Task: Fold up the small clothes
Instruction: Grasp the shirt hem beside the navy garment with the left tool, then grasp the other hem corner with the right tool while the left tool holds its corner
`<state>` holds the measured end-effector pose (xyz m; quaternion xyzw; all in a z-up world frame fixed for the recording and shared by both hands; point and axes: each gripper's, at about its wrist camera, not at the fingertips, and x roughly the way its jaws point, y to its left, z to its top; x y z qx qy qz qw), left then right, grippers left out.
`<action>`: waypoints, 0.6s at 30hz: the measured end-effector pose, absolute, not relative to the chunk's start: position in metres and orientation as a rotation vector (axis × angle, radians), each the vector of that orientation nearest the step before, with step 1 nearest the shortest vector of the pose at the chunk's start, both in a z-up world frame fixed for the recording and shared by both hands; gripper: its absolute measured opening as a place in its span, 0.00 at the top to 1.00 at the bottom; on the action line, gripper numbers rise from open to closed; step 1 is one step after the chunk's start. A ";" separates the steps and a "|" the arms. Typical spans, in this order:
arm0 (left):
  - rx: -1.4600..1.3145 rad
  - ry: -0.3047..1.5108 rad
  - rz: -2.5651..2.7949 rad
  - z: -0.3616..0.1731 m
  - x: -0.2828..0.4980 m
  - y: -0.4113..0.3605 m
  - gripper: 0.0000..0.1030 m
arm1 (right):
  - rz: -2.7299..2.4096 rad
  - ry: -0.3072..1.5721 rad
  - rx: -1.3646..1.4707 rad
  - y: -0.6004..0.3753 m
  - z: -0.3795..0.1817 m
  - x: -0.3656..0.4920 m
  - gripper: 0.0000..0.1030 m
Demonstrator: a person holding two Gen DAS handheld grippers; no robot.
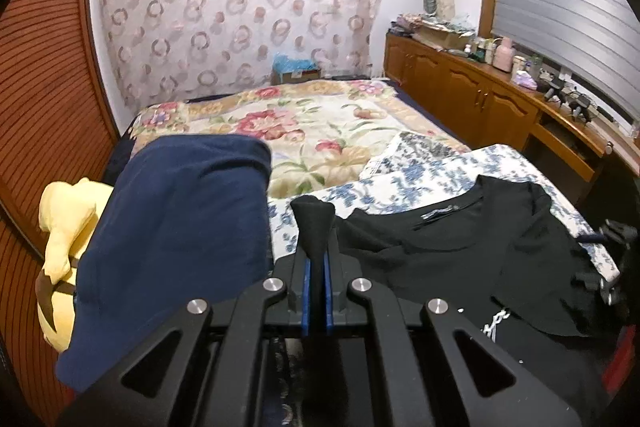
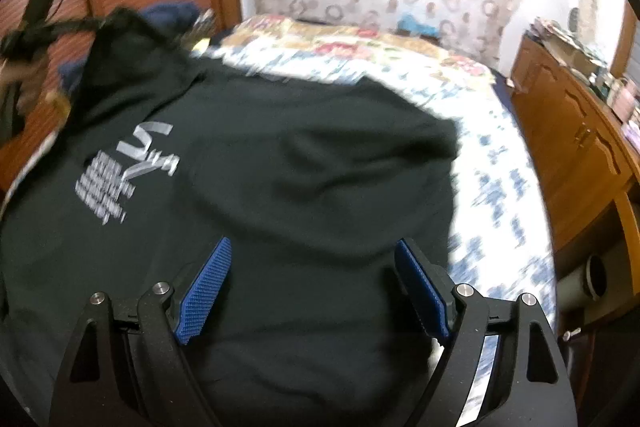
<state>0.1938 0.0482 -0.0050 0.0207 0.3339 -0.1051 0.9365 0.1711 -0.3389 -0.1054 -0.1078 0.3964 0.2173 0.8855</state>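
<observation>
From the left wrist, the left tool (image 1: 316,267) is pressed together on a bunched tuft of the black shirt (image 1: 460,251), which lies spread on the blue-flowered quilt (image 1: 408,183) on the bed, collar facing away; a navy cloth (image 1: 176,235) lies just beside it. From the right wrist, the right tool (image 2: 312,291) hangs spread over the shirt's body, nothing between its blue pads (image 2: 206,291), the white print (image 2: 132,167) off to its left. To fold well, I judge the right should pinch the matching edge before either lifts, then both carry the cloth across level, keeping it taut.
</observation>
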 end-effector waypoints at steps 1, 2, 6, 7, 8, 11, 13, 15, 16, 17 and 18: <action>0.045 0.675 -0.218 -0.002 0.192 0.046 0.98 | 0.447 0.820 -0.220 -0.342 -0.102 0.177 0.17; 0.048 0.669 -0.219 -0.001 0.190 0.044 0.98 | 0.434 0.812 -0.220 -0.347 -0.098 0.186 0.17; 0.045 0.652 -0.229 0.005 0.185 0.042 0.98 | 0.382 0.844 -0.188 -0.367 -0.097 0.227 0.22; 0.045 0.650 -0.228 0.005 0.185 0.042 0.98 | 0.372 0.853 -0.184 -0.371 -0.099 0.235 0.23; 0.046 0.649 -0.228 0.005 0.184 0.042 0.98 | 0.360 0.865 -0.184 -0.375 -0.102 0.243 0.24; 0.045 0.651 -0.227 0.005 0.184 0.042 0.98 | 0.346 0.907 -0.167 -0.382 -0.112 0.269 0.33; 0.046 0.652 -0.223 0.004 0.183 0.042 0.98 | 0.346 0.925 -0.157 -0.384 -0.117 0.281 0.38; 0.041 0.652 -0.221 0.004 0.181 0.043 0.98 | 0.344 0.931 -0.151 -0.384 -0.120 0.290 0.38; 0.038 0.654 -0.220 0.004 0.181 0.044 0.98 | 0.345 0.924 -0.146 -0.384 -0.120 0.292 0.39; 0.037 0.655 -0.219 0.003 0.181 0.045 0.98 | 0.349 0.925 -0.138 -0.383 -0.120 0.294 0.39; 0.037 0.656 -0.218 0.002 0.181 0.046 0.98 | 0.354 0.927 -0.133 -0.382 -0.120 0.298 0.40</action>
